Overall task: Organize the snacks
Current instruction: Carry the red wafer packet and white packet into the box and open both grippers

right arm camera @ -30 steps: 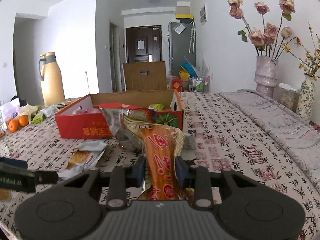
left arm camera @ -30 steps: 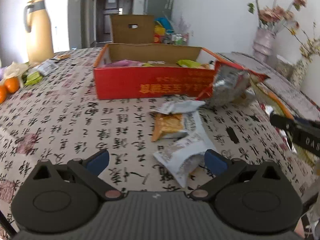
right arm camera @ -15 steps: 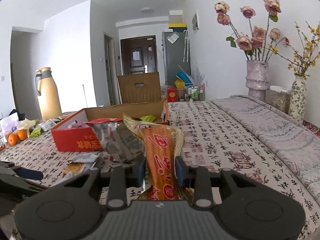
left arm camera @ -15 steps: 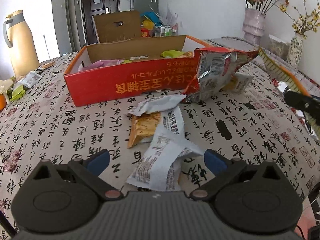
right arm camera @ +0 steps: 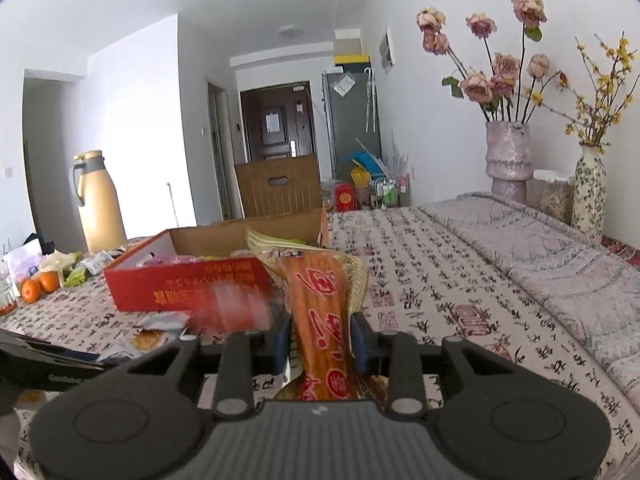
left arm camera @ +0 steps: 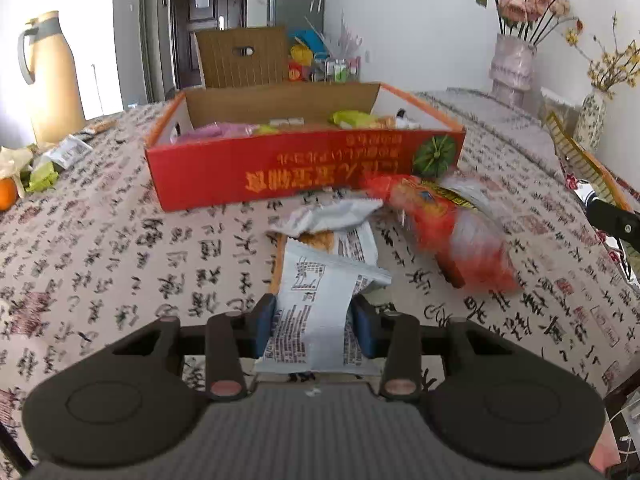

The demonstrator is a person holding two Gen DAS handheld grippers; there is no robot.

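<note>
The left gripper (left arm camera: 313,322) had just been closing, and its blue-padded fingers (left arm camera: 265,322) pressed in on a white printed snack packet (left arm camera: 316,304) that lay on the calligraphy-print tablecloth of the table (left arm camera: 120,248). Just beyond that packet sat a second white-and-orange wrapper (left arm camera: 332,232), and beside it, to the right, a red foil snack bag (left arm camera: 448,236) showed blurred. Farther back stood the open red cardboard box (left arm camera: 296,172), with pink and green packets lying inside. Over on the other side, the right gripper (right arm camera: 320,342) was clamped tight on a long orange-and-yellow snack pack (right arm camera: 322,316), held upright between the fingers (right arm camera: 360,340), with the red box behind it to the left. A tan thermos jug (right arm camera: 98,200) and oranges (right arm camera: 40,286) sat at the far left of the table.
</note>
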